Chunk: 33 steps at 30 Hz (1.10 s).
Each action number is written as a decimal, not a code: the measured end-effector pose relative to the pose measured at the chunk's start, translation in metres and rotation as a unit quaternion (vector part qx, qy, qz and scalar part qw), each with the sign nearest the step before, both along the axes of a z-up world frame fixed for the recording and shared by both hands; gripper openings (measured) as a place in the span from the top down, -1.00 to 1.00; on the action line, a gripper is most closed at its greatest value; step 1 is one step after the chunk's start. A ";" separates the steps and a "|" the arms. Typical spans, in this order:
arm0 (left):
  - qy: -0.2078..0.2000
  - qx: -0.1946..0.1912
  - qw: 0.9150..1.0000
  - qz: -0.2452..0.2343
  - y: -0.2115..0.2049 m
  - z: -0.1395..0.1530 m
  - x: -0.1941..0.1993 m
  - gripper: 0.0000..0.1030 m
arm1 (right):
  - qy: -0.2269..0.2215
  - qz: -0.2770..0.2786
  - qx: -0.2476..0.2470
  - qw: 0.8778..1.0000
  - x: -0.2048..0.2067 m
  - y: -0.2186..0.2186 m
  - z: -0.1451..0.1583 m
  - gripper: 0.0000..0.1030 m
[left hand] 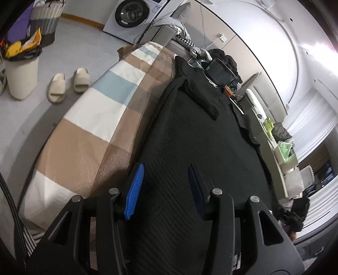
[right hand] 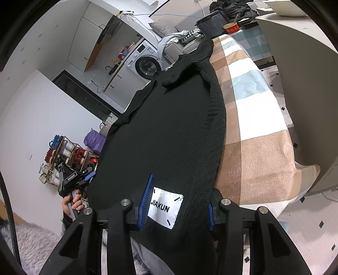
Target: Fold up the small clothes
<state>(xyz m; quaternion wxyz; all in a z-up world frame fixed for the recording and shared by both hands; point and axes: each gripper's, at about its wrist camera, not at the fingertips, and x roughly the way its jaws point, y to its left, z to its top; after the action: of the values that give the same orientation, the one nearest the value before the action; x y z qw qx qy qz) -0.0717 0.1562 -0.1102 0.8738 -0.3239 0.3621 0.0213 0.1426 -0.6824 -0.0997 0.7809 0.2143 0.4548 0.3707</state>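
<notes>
A black knit sweater [left hand: 200, 143] lies spread lengthwise on a checked brown, white and blue blanket [left hand: 90, 118]. My left gripper [left hand: 164, 190] is open, its blue pads [left hand: 135, 190] standing apart just above the sweater's near hem, holding nothing. In the right wrist view the same sweater [right hand: 173, 127] fills the middle, with a white JIAXUN label [right hand: 164, 209] at its near hem. My right gripper [right hand: 179, 203] is open with the hem and label lying between its wide-apart pads [right hand: 145, 203]. The left gripper [right hand: 74, 182] also shows at the sweater's left edge, held in a hand.
The blanket [right hand: 253, 131] covers a narrow bench. At its far end lie a dark tablet [left hand: 219, 73], a red bowl [right hand: 231, 28] and piled clothes [left hand: 224, 57]. On the floor are slippers [left hand: 67, 84], a bin [left hand: 20, 78], a washing machine [left hand: 131, 17] and a shoe rack [right hand: 63, 156].
</notes>
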 end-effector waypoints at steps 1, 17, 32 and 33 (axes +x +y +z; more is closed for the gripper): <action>0.000 0.006 1.000 0.004 0.000 0.001 0.000 0.21 | -0.001 0.001 0.000 1.000 0.000 0.000 0.000 0.16; -0.010 -0.121 0.991 -0.047 0.009 -0.015 0.007 0.09 | -0.001 0.001 -0.001 1.000 -0.002 0.002 0.000 0.16; -0.030 -0.021 0.996 -0.084 -0.035 0.007 0.017 0.90 | -0.031 -0.037 0.007 0.999 0.008 0.012 0.004 0.91; -0.046 -0.015 0.995 -0.088 -0.036 0.014 0.013 0.90 | -0.045 -0.028 0.027 0.998 0.002 0.010 0.010 0.91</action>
<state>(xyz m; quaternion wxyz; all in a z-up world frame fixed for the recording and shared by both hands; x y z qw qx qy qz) -0.0589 0.1199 -0.0964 0.8829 -0.3047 0.3492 -0.0758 0.1447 -0.6721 -0.0898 0.8045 0.2309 0.4031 0.3702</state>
